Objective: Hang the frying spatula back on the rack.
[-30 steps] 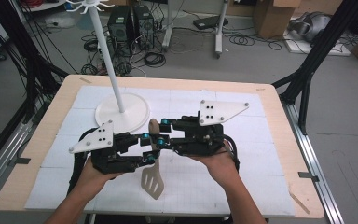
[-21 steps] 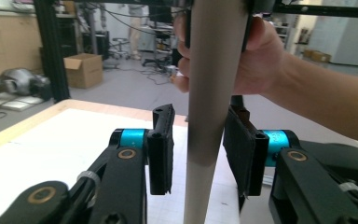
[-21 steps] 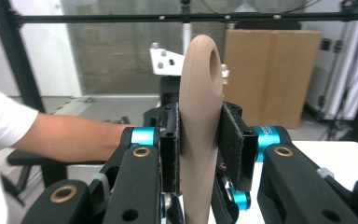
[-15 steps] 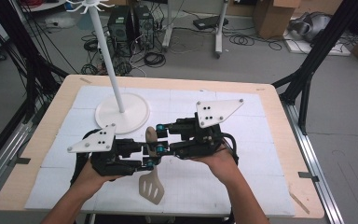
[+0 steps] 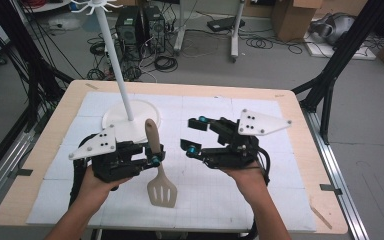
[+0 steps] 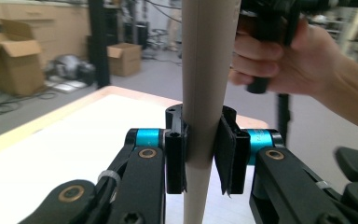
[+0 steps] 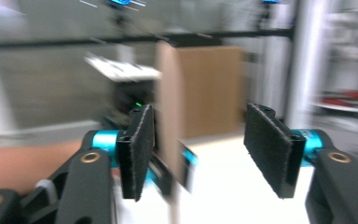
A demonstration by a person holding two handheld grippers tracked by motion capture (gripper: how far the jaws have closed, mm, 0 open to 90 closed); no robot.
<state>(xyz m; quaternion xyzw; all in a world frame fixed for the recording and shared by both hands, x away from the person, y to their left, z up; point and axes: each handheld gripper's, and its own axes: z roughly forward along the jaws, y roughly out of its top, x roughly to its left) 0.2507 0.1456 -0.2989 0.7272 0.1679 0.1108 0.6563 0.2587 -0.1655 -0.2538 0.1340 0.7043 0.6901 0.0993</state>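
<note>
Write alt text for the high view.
The left gripper clamps the handle of a beige slotted spatula, blade hanging toward the person. The right gripper, jaws open and holding nothing, sits beside it over the white mat, near a white rack stand.

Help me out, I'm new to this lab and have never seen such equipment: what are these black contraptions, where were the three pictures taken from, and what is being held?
A person holds a hand-operated black gripper in each hand; no robot arm is involved. The high view looks down on the wooden table with its white mat. The other two views come from cameras riding on each gripper. The left gripper is shut on the handle of a beige slotted plastic spatula, seen close between its pads in the left gripper view. The right gripper has just been opening its jaws, which are open with nothing between them. A white hook stand on a round base stands behind them.
</note>
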